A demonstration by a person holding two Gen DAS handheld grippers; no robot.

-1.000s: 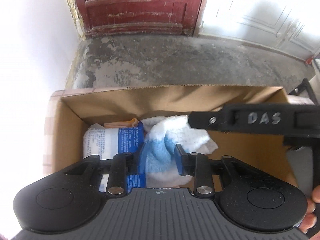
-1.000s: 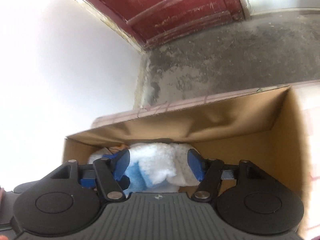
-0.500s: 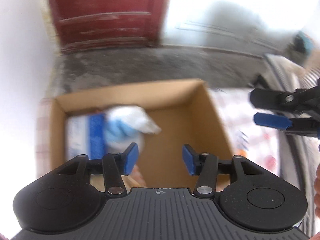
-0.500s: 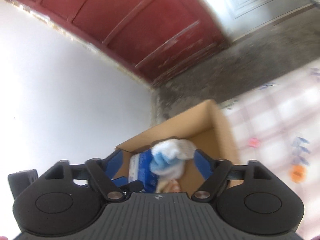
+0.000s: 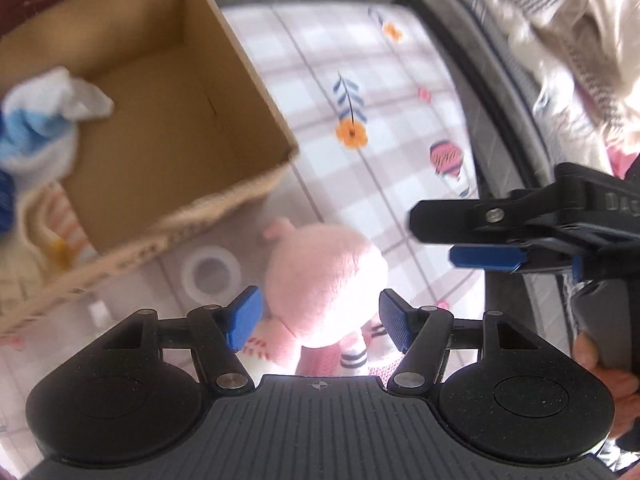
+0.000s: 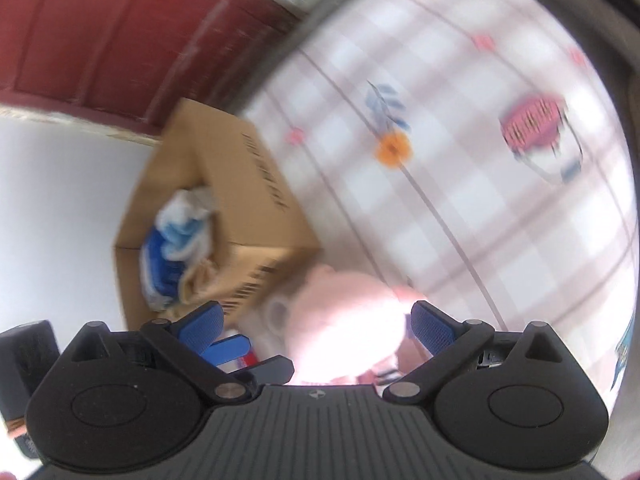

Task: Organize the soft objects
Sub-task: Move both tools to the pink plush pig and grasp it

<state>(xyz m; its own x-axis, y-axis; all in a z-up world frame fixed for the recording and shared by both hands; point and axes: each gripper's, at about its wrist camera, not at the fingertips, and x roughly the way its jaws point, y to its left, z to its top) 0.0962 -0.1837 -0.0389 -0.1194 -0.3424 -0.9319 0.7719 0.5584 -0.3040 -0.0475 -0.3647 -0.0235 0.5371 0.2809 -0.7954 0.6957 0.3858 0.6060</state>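
Now that both grippers have swung away from the cardboard box (image 5: 168, 92), where the blue-and-white towel (image 5: 38, 128) lies dropped, their fingers have just spread and hover, holding nothing, over the pink plush toy (image 5: 326, 276) on the checked mat (image 5: 400, 128) just beside the box, likely next.

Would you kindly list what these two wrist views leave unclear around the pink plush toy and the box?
- Pink plush toy: its lower body is hidden by the left gripper in the left view; in the right view glare washes out the toy.
- Box: its near-left part is cut off by the frame edge in the left view.
- Box contents, white-and-blue cloth: motion-blurred in the right view.
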